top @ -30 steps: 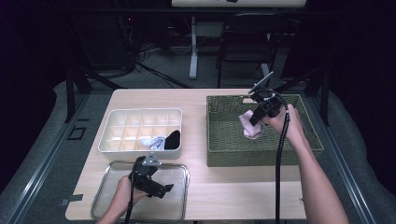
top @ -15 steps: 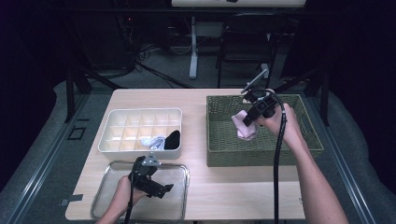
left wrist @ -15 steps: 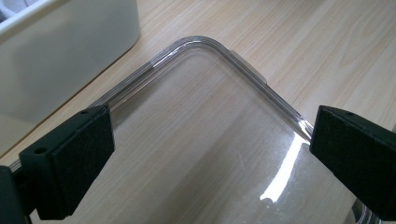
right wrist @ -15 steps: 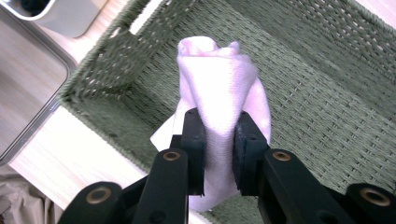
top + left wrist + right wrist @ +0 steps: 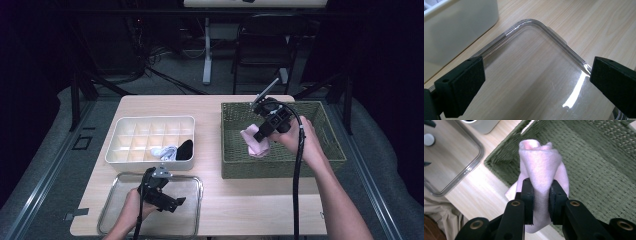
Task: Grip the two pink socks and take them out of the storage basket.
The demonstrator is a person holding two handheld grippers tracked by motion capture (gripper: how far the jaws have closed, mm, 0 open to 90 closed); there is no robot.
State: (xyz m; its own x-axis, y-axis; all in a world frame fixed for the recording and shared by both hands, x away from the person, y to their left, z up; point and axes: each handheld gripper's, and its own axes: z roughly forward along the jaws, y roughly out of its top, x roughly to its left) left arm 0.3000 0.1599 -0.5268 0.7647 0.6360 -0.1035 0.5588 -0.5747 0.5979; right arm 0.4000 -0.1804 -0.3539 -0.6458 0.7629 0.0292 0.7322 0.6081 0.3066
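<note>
Pinching the pink cloth in my right gripper, its lower end hidden behind the jaws, above the green basket; my left gripper gapes over the clear tray.

High view: fixed above the person's side, facing forward and down over the whole table. Left gripper view: close, angled down onto the clear tray. Right gripper view: close, over the green basket; shares that tray with both others.
</note>
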